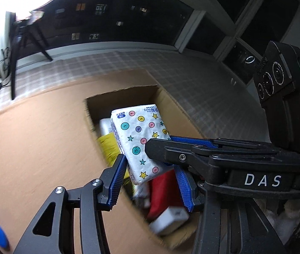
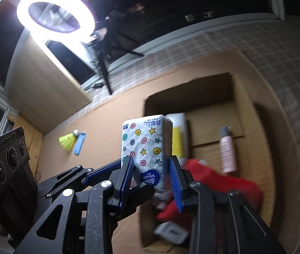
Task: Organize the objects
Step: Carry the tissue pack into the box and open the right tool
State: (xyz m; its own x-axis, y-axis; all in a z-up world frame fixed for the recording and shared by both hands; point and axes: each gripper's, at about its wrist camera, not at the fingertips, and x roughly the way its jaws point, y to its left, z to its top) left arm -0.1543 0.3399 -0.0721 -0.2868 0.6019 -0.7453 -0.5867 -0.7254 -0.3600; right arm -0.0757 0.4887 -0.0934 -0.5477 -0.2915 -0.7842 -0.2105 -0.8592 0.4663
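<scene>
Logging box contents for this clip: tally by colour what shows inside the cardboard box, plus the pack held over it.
White with dots and stars: 1, tissue pack held in the right tongs
Red: 1, red item
Pink: 1, bottle
Yellow: 1, yellow item
White: 1, small white box
Total: 5

a home room at night: ring light (image 2: 55,11), dark windows (image 1: 111,17), checked wallpaper (image 1: 171,69).
</scene>
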